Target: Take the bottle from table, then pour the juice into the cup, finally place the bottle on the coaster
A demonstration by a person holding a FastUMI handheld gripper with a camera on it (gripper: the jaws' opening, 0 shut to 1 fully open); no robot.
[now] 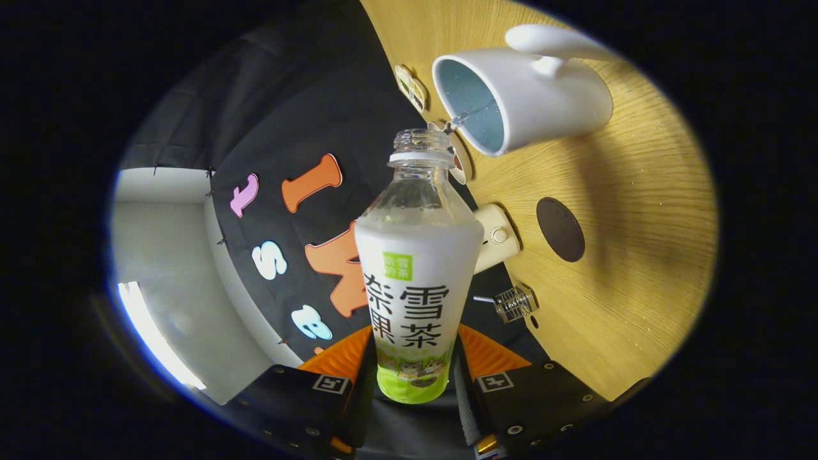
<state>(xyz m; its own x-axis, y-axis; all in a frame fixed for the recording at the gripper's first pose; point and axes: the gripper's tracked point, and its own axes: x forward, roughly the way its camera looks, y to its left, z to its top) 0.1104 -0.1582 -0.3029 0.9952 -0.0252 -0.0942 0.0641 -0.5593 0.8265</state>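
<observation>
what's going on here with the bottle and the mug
A handheld gripper has its jaws shut on an open bottle, tipped toward a white cup on the wooden table. A thin stream runs from the bottle's mouth into the cup, so pouring is under way. A dark round coaster lies on the table beside the cup, with nothing on it.

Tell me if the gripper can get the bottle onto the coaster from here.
Probably yes. The gripper is shut on the bottle, and the coaster lies bare on the table beside the cup.
</observation>
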